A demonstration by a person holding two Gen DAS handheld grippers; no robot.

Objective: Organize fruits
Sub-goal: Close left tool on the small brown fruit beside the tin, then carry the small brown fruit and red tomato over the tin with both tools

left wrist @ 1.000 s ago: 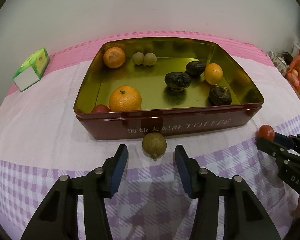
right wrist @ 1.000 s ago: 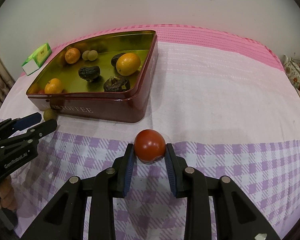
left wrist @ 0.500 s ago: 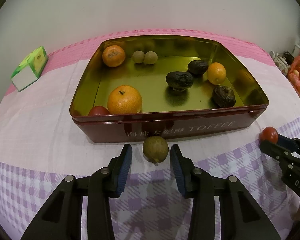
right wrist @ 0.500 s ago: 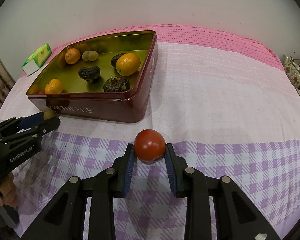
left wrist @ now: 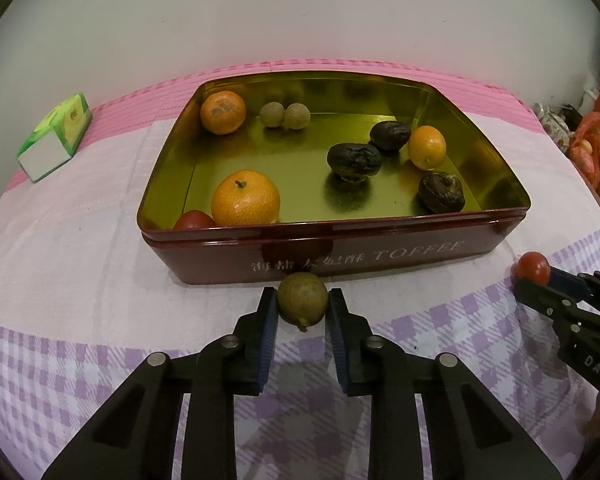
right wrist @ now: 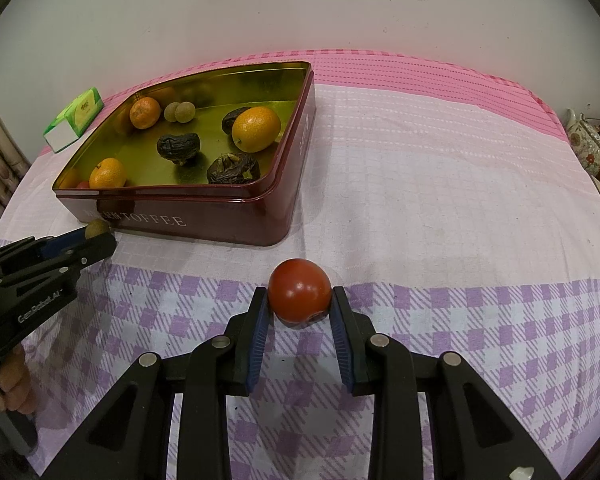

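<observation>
Both pickups look made, so the step in hand is the grasp, with the lift into the tin [left wrist: 380,258] to come. The left hand-held gripper [left wrist: 302,312] has its blue pads pinching a small olive-green fruit [left wrist: 302,299] that sits on the checked cloth [right wrist: 460,320] of the counter, touching or just off the tin's near wall. The right hand-held gripper [right wrist: 300,308] is pinched on a red tomato [right wrist: 299,295], well to the right of the tin on the near, purple-checked part of the cloth.

Next, each load probably needs raising clear of the tin's rim, carrying over the near wall and setting down in a bare patch of the gold floor, likely beside its own kind: two green fruits [left wrist: 284,115] lie at the far side, and a red one [left wrist: 194,220] shows in the near left corner.

The green fruit is round, dull-skinned and has a small nub underneath. The tomato is glossy and smooth, so it could slip or roll.
</observation>
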